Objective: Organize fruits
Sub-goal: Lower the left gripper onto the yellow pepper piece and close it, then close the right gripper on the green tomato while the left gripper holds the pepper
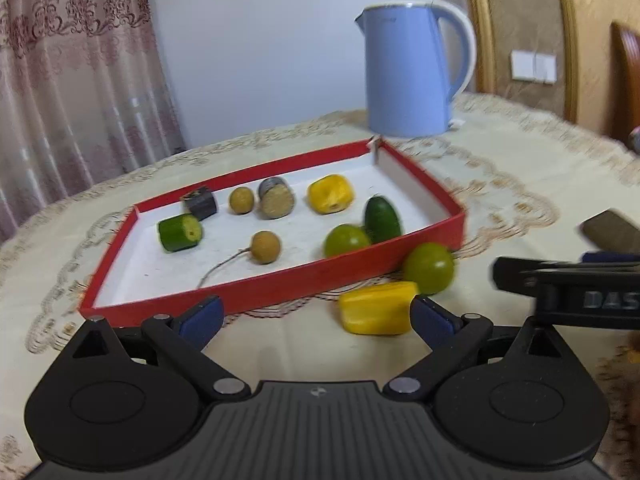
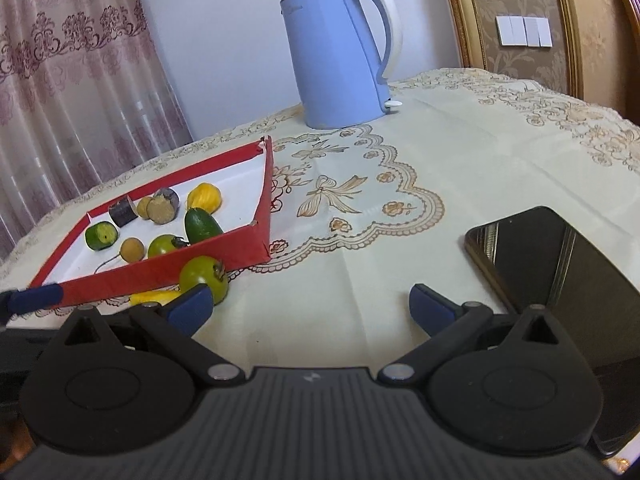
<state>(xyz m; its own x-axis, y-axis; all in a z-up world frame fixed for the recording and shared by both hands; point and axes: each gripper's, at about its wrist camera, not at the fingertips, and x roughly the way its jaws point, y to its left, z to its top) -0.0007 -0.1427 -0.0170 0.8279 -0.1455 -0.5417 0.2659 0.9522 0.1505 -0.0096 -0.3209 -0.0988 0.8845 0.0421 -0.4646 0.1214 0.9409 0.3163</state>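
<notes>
**Fruit tray on an embroidered desk**

A cream embroidered tablecloth (image 2: pixel 440 152) covers the desk, with a patterned pink curtain (image 1: pixel 60 80) at the left and a smooth pale-blue electric kettle (image 1: pixel 408 72) behind. The shallow red cardboard tray (image 1: pixel 280 284), white inside, holds cut cucumber, longans, a green tomato and a yellow piece. Just outside its near wall lie a yellow fruit piece (image 1: pixel 376 308) and a round green tomato (image 1: pixel 428 268). A glossy black phone (image 2: pixel 560 272) lies at the right. The left gripper (image 1: pixel 316 316) and right gripper (image 2: pixel 310 304) both have jaws spread, empty.
</notes>
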